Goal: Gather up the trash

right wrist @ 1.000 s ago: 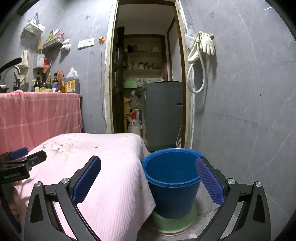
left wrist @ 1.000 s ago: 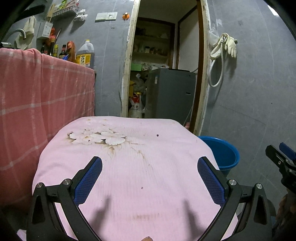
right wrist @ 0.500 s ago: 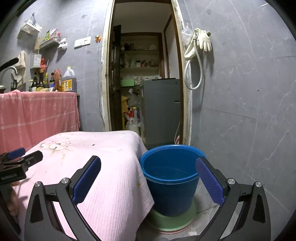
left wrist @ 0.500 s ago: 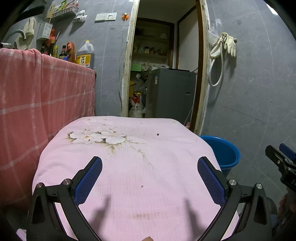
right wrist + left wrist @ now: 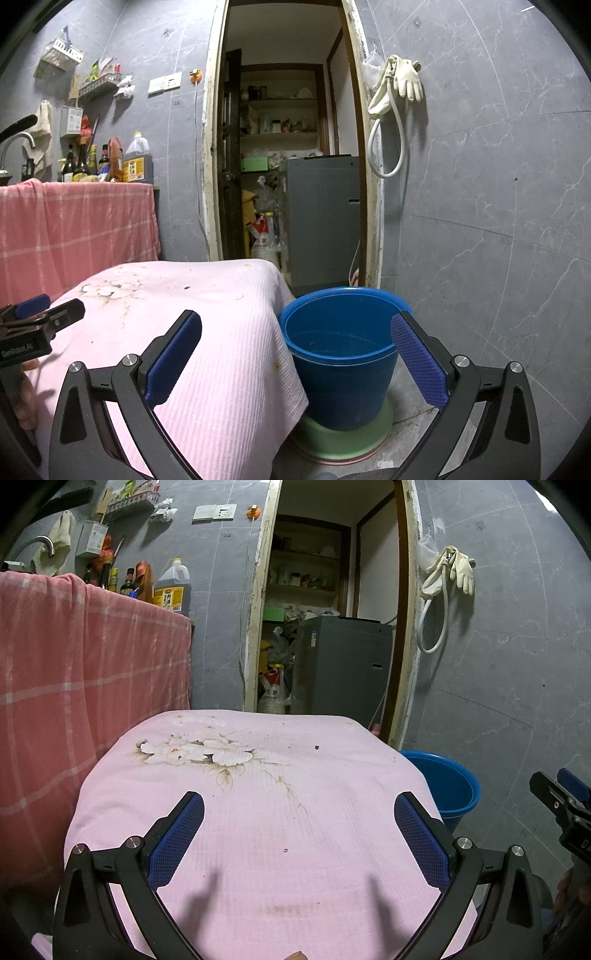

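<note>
The blue bucket [image 5: 340,354], the trash receptacle, stands on the floor just right of the table, seated on a green base [image 5: 343,435]; its inside looks bare. On the pink tablecloth [image 5: 258,812] no clear trash shows, only small dark specks [image 5: 316,746] and brown stains around a white flower print [image 5: 195,753]. The left gripper [image 5: 298,832] hovers over the cloth's near part, its jaws spread wide and holding nothing. The right gripper [image 5: 295,354] hangs above the table's right edge and the bucket, likewise released and bare. Far behind, a doorway shows a grey appliance [image 5: 321,221]; gloves [image 5: 402,79] hang on the right wall
</note>
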`<state>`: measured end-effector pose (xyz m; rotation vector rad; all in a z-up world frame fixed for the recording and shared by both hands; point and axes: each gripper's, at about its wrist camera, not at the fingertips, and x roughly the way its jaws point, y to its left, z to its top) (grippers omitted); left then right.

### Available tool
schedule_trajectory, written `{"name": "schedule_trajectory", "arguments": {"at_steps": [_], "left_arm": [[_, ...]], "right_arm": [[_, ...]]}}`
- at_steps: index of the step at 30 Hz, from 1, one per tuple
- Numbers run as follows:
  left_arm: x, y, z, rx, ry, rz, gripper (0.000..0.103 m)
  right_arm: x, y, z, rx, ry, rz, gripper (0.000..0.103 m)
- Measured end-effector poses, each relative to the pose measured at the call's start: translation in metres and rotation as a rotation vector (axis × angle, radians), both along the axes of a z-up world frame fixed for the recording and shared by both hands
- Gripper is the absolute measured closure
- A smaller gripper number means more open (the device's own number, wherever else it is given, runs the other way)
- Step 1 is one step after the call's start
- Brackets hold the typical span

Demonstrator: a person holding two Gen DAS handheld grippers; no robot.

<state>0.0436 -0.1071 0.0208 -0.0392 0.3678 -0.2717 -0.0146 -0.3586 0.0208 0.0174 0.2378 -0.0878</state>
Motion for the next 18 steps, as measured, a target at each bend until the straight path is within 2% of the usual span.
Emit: {"name": "schedule_trajectory", "arguments": {"at_steps": [18], "left_arm": [[-0.0015, -0.0003, -0.0019, -0.005, 0.004, 0.006, 0.002]], "right_arm": [[-0.0002, -0.0009, -0.0001, 0.001, 0.001, 0.000, 0.000]]}}
